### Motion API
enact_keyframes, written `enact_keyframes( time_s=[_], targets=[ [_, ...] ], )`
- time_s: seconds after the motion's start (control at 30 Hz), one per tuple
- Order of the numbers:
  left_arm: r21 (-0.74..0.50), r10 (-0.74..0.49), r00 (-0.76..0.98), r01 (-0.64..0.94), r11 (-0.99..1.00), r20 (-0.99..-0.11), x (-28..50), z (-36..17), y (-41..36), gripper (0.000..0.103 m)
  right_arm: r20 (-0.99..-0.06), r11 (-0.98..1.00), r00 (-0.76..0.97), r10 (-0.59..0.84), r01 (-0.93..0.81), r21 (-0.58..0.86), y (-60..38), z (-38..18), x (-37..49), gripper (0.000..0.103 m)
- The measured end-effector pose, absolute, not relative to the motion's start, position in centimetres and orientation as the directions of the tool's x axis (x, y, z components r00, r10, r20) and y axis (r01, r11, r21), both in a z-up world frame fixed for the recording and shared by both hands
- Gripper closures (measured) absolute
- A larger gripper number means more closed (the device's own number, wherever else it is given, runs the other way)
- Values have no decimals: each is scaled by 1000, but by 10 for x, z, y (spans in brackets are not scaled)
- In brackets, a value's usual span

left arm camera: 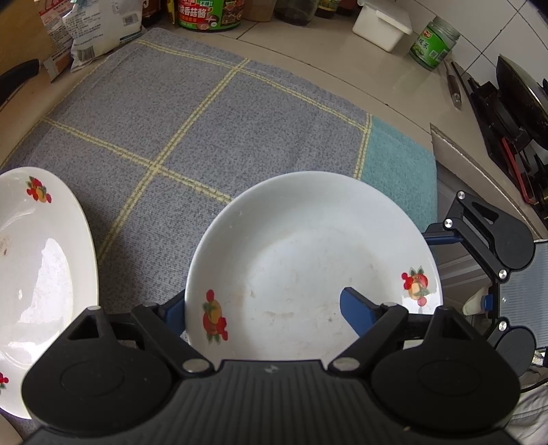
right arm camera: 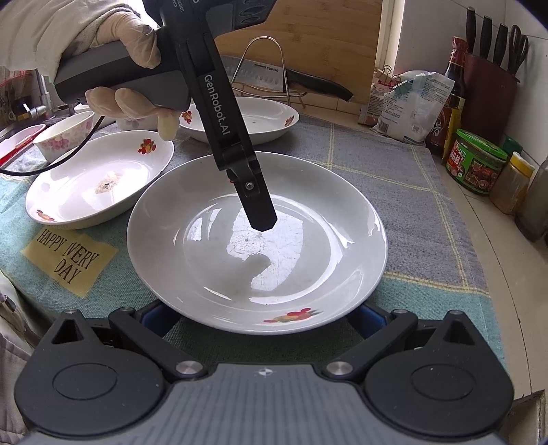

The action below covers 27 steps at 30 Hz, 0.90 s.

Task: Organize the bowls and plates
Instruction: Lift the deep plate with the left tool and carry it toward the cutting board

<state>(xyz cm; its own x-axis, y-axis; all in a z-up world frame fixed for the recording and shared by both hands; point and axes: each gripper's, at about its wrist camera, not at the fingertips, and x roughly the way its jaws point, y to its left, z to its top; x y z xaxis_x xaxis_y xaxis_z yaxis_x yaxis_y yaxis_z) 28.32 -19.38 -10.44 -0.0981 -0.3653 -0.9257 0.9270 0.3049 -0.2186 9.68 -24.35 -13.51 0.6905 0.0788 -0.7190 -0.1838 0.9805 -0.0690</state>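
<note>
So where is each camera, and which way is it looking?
Left wrist: on the left hand-held gripper, facing across the white fruit-printed plate toward the jars; its blue fingers show.
Right wrist: on the right hand-held gripper, facing sideways across that plate toward the steel knife rack; the gloved hand holding the left one shows.
Shared: the plate and the grey checked cloth.

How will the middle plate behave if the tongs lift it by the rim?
Probably stiff and breakable: the plate looks like glazed ceramic. Likely slippery, given its glossy reflections. The shallow sloped rim may tip in a pinch.
</note>
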Motion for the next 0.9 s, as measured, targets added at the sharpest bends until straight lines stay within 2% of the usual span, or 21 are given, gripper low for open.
enact_keyframes(
  time_s=[0.9],
  targets=[
    [-186, -432, -48, 940, 285, -901, 298, -87, -223, 16, -700, 977, 714, 11, -156, -145, -272, -126, 118, 0]
  ],
)
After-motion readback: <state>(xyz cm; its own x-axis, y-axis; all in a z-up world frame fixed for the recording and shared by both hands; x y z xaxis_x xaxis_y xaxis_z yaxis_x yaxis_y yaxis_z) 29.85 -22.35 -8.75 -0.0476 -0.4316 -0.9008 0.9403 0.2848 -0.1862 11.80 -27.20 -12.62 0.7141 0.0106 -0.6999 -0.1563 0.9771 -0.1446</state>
